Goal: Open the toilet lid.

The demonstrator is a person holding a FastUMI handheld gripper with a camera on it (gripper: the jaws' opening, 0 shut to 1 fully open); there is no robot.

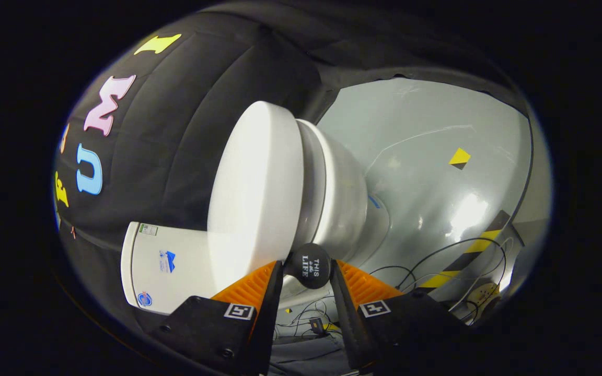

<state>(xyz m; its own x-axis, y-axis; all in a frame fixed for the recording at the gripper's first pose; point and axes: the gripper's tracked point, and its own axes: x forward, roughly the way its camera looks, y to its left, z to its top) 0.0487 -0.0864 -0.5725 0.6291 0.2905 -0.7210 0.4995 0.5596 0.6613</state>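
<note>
The gripper (pixel 307 267) has its two fingers pinching a round black knob (pixel 310 265) between them, one finger on each side. The knob sits at the front edge of the white oval toilet lid (pixel 256 190), which stands just beyond the fingertips. The lid is lifted partway off the white ceramic bowl (pixel 340 196), a gap showing between them. The white tank (pixel 162 266) lies behind the lid. Loose black cables (pixel 437 261) trail over the glossy grey floor (pixel 437 156), near yellow-and-black striped tape (pixel 481 245).
</note>
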